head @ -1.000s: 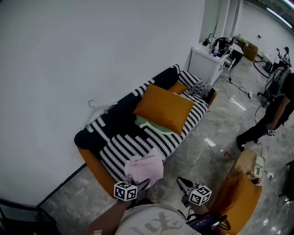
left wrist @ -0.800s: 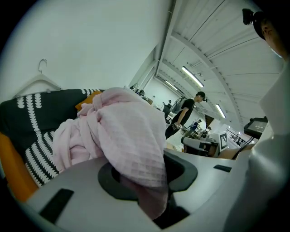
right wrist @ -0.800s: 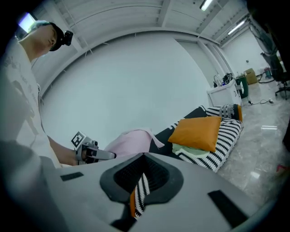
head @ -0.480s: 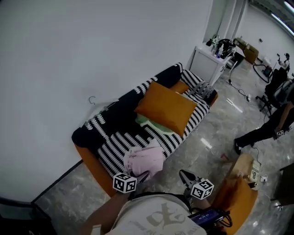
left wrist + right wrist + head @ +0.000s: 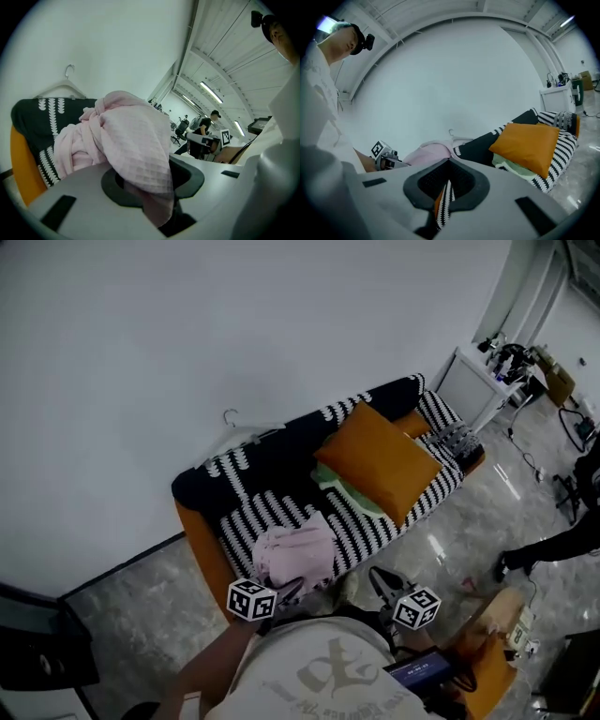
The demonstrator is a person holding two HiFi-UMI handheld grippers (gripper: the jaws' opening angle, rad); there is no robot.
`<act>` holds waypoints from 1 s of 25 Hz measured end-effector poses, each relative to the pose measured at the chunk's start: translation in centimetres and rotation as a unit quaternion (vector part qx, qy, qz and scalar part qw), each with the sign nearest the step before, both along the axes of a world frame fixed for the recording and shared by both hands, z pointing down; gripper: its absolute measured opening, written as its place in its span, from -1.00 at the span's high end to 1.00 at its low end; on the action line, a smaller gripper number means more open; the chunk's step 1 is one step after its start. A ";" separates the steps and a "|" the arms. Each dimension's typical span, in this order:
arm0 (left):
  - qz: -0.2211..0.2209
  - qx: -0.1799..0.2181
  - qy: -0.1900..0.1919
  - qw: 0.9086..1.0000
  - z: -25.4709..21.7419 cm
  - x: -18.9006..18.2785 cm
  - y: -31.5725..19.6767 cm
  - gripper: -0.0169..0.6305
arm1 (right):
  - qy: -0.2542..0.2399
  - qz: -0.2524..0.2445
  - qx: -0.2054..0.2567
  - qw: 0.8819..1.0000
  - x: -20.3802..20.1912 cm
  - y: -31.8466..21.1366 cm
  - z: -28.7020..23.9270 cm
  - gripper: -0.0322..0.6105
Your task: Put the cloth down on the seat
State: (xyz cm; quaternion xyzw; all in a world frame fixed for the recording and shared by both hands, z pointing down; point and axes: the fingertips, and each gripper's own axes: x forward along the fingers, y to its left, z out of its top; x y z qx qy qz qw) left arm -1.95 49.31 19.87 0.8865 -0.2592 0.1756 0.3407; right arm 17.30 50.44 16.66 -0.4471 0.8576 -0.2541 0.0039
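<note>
The left gripper (image 5: 289, 592) is clamped on a bunched pink cloth (image 5: 298, 554) with a waffle-check weave. The cloth is at the sofa's (image 5: 251, 517) front seat edge. The right gripper (image 5: 382, 581), just off that edge, is empty, its jaws a slit apart. The sofa cover is black-and-white striped, and a plump orange cushion (image 5: 380, 460) lies on it.

Open lab hall: sofa (image 5: 281, 463), cluttered equipment bench (image 5: 469, 385).

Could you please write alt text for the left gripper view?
The left gripper is shut on a bunched pink cloth, which drapes over its jaws. Behind is a black-and-white sofa and a hanger against a white wall.
</note>
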 end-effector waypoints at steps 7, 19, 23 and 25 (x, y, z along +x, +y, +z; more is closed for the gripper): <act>-0.069 -0.014 -0.009 0.998 1.3 -2.2 -3.3 0.54 | -0.004 -0.076 -0.009 0.997 -2.5 -6.3 1.4 0.85; -0.174 -0.020 0.005 0.985 1.4 0.6 -12.2 0.54 | 0.000 -0.198 -0.009 0.980 -1.5 -19.1 1.6 0.85; -0.209 -0.017 0.010 0.978 1.4 1.5 -13.7 0.54 | 0.001 -0.236 -0.011 0.972 -1.4 -22.1 2.3 0.85; -0.232 -0.018 0.002 0.972 1.8 1.5 -14.3 0.54 | -0.003 -0.259 -0.016 0.966 -1.7 -23.4 2.9 0.85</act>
